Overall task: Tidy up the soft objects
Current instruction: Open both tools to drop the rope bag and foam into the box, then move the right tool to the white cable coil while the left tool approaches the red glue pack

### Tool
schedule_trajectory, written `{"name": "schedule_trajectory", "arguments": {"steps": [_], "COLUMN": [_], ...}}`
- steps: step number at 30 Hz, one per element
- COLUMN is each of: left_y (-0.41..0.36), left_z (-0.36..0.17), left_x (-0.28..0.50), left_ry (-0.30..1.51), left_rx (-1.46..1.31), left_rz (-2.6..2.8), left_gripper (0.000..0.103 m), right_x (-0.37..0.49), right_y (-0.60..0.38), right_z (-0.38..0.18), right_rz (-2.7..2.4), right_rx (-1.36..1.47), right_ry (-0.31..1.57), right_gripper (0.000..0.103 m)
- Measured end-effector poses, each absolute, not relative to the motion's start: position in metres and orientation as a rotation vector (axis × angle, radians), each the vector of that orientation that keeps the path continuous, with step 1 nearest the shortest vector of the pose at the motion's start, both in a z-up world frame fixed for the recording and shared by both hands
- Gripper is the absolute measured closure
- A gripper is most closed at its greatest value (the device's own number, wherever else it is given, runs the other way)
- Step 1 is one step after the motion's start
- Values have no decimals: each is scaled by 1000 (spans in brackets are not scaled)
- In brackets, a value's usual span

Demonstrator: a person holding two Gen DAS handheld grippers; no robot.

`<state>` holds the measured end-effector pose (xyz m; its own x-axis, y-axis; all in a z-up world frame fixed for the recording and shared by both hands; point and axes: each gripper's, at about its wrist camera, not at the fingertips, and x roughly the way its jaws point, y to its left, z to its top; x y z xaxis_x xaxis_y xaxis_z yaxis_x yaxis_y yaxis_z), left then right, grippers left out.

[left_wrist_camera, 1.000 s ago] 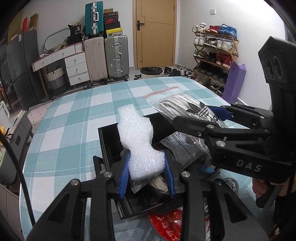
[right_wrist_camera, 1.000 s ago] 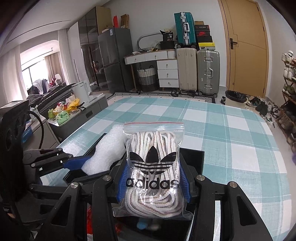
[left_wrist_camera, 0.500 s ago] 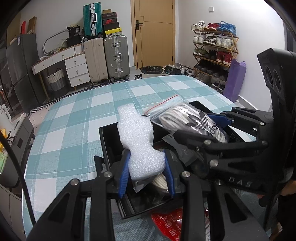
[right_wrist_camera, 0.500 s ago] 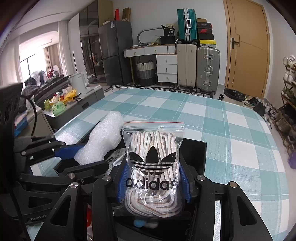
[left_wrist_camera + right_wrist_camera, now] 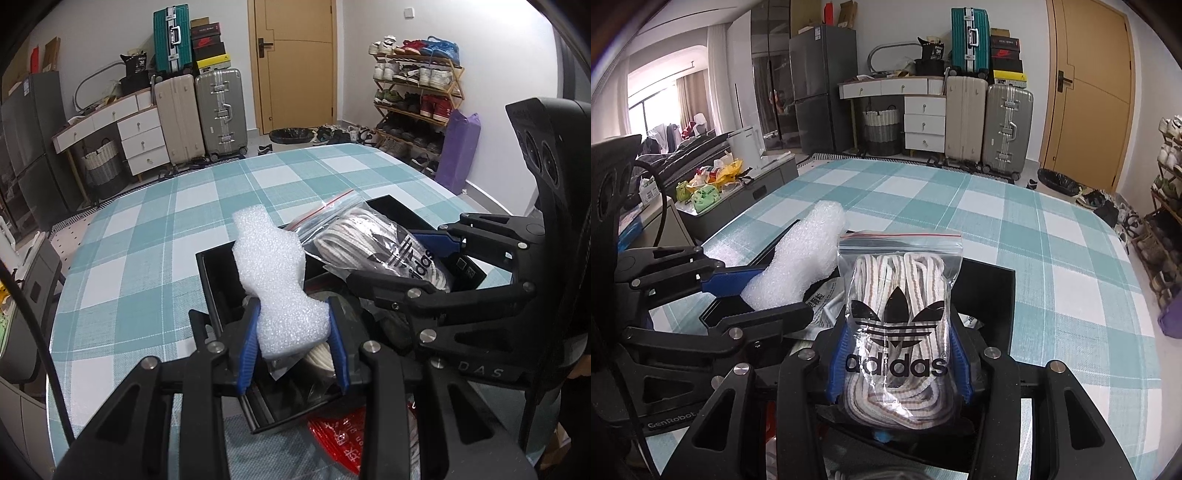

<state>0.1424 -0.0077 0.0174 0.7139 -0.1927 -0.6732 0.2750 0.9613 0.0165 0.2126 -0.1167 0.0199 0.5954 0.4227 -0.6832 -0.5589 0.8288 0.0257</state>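
My left gripper (image 5: 293, 339) is shut on a white foam piece (image 5: 277, 280) and holds it over the near left part of a black box (image 5: 210, 273). My right gripper (image 5: 899, 354) is shut on a clear zip bag of striped laces (image 5: 899, 325) with an adidas logo, held over the same box (image 5: 990, 284). The bag also shows in the left wrist view (image 5: 373, 247), just right of the foam. The foam shows in the right wrist view (image 5: 801, 258). The box holds cords and packets, mostly hidden.
The box sits on a teal and white checked tablecloth (image 5: 155, 229). A red plastic packet (image 5: 340, 439) lies by the box's near edge. Suitcases (image 5: 199, 110), a drawer unit and a shoe rack (image 5: 413, 85) stand beyond the table.
The right gripper with the lace bag has moved lower and closer to the foam over the box. The left gripper holds the foam about where it was.
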Motion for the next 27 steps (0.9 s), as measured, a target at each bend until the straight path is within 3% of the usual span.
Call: {"name": "schedule_trajectory", "arguments": {"steps": [4,7,10,12,14,17,20,27], "left_y": [-8,-8,-10,-10,-11,-8,-4,6], "left_z": [18,19,23,27,31,38,40,35], "left_x": [142,140,134,128,123,111,102,81], "left_ry": [737,753,734,728,726,698,695,691], "left_rx": [125,115,112,115,109,93,71,20], "left_rz": [-261,-276,-279,-280,-283,-271,-257,-225], "left_gripper": [69,64,44,42,20,5,0,0], "right_x": [209,207,204,200,196,186,176,150], "right_y": [-117,-119,-129,-139,-146,-160,-176,-197], "right_z": [19,21,26,33,39,46,51,48], "right_rz": [585,588,561,573,555,543,551,576], "right_rx": [-185,-186,-192,-177,-180,-166,-117,-88], "right_ry": [736,714,682,669,654,653,658,702], "right_gripper": [55,48,33,31,17,2,1,1]}}
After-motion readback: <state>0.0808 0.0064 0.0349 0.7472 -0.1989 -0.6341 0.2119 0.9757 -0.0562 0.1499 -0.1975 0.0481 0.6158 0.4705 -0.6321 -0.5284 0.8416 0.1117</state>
